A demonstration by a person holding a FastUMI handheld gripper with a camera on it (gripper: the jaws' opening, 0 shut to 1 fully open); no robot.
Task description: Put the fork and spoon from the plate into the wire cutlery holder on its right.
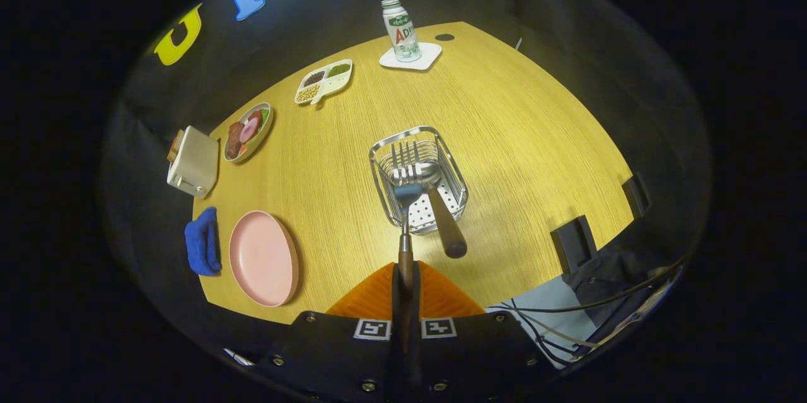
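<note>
My gripper (405, 277) is shut on the wooden handle of the spoon (406, 193), which points straight ahead of the fingers. The spoon's bowl hangs over the near side of the wire cutlery holder (380, 166) on the yellow wooden table (517, 138). The fork (446, 229) stands in the holder, tines down toward the far side, with its wooden handle leaning out toward me just right of the spoon. The pink plate (261, 258) lies left of the holder, near the table's front edge, with nothing on it.
A blue cloth (202, 242) lies left of the plate, and a toaster (192, 163) beyond it. A plate of food (248, 132), a divided snack tray (323, 82) and a bottle (400, 29) on a white coaster stand further back. Two black brackets (574, 242) sit at the right edge.
</note>
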